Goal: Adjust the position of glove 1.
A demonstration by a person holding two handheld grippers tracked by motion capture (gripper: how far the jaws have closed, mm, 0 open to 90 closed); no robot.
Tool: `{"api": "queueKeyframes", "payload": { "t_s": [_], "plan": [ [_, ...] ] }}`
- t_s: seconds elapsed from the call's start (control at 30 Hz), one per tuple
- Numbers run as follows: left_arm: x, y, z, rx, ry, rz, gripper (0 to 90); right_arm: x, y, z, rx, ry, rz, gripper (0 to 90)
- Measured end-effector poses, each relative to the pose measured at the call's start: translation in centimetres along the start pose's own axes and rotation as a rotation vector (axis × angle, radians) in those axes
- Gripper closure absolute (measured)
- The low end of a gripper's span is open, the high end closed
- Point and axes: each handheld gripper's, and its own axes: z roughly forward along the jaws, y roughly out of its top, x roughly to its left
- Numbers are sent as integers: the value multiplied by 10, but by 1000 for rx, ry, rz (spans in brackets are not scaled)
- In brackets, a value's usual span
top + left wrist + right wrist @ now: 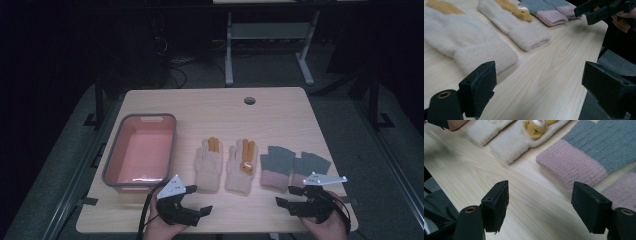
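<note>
Two cream gloves with orange fingers lie side by side mid-table, the left one (208, 167) (461, 42) plain and the right one (241, 167) (524, 30) (524, 141) with a small orange bear on it. To their right lie two grey gloves with pink cuffs, one (275, 167) (584, 157) beside the other (309, 167) (621, 191). My left gripper (200, 199) (541, 83) is open near the front edge, just short of the left cream glove's cuff. My right gripper (286, 196) (541, 202) is open too, just short of the pink cuffs. Neither holds anything.
A pink basin with a grey rim (173, 145) stands empty at the table's left. A round cable hole (249, 100) sits near the far edge. The table's front edge (240, 231) runs just below both hands. A desk frame (229, 50) stands beyond the table.
</note>
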Motion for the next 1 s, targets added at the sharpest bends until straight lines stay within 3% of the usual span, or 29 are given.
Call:
{"api": "queueKeyframes", "payload": {
  "t_s": [0.23, 0.57, 0.67, 1.0],
  "plan": [
    [0, -1, -3, -8, -11, 0, 123, 3, 7, 3, 19, 17, -15, 301],
    [0, -1, -9, -13, 1, 13, 123, 13, 40, 9, 36, 27, -97, 301],
    [1, -1, -9, -20, -14, -4, 124, 16, 52, 15, 67, 42, -103, 299],
    [2, -1, -13, -30, -6, -6, 124, 22, 81, 27, 126, 43, -146, 299]
  ]
}}
